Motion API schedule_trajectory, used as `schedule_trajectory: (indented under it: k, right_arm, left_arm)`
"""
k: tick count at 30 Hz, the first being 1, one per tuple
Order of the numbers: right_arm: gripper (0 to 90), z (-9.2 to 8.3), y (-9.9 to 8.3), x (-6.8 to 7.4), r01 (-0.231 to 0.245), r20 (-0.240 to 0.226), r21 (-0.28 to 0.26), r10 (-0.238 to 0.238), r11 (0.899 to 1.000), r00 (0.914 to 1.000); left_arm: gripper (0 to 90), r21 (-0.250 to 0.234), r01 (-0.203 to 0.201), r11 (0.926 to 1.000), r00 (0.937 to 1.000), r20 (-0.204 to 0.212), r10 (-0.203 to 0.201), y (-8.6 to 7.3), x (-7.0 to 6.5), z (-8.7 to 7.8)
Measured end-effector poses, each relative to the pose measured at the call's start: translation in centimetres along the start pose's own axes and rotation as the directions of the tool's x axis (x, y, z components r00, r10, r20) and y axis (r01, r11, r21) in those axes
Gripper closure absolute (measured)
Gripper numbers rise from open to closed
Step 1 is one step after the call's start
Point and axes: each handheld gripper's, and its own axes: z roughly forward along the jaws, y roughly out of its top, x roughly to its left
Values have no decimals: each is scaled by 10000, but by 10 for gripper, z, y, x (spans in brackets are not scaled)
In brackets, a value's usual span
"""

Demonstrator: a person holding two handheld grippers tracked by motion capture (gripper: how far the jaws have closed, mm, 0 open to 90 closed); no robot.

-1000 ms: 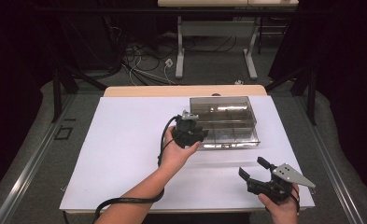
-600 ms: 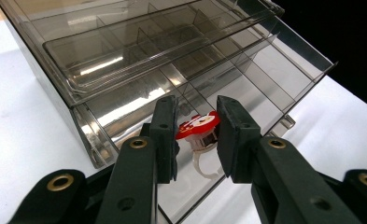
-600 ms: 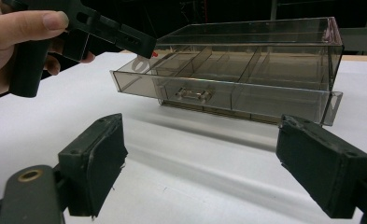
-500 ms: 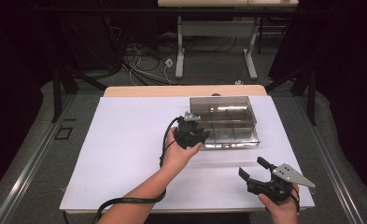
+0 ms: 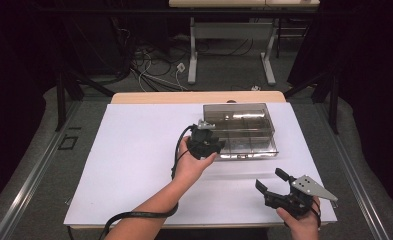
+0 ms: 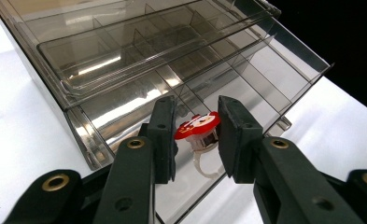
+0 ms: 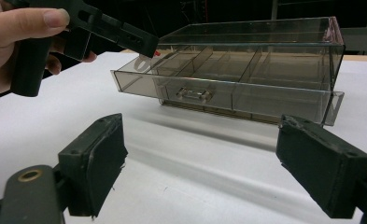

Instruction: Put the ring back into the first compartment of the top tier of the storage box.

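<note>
One white table [image 5: 134,165] bears a smoky drawer box [image 5: 240,131]; cables [image 5: 149,65] behind.

lab – black curtains [image 5: 369,75], loose floor cables [image 5: 149,65]

no words, brands or numbers can be read anywhere; the red top of the ring [image 6: 197,126] between the left gripper's [image 6: 196,135] jaws carries a white printed figure with small yellowish marks at its lower edge, too small and blurred to read; the smoky drawer box [image 5: 241,130] and the grey plate on the right gripper [image 5: 276,186] bear no legible marking; the white table [image 5: 129,150] shows no label.
</note>
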Motion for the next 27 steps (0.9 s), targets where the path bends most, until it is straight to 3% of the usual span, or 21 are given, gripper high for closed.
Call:
schedule_trajectory:
  k: [13,20,27]
  right_arm:
    - [150,0,0,0,-11,10,1,11,10000,10000]
    - [150,-1,0,-1,-53,20,-36,53,10000,10000]
    - [150,0,0,0,-6,53,-57,6,10000,10000]
  left_arm:
    - [511,-540,-14,9985,10000,92,19,3,-3,-5]
    - [431,-667,-191,9976,9998,-4,191,4,-2,-9]
    - [353,-1016,-631,9928,9980,-19,632,3,0,-17]
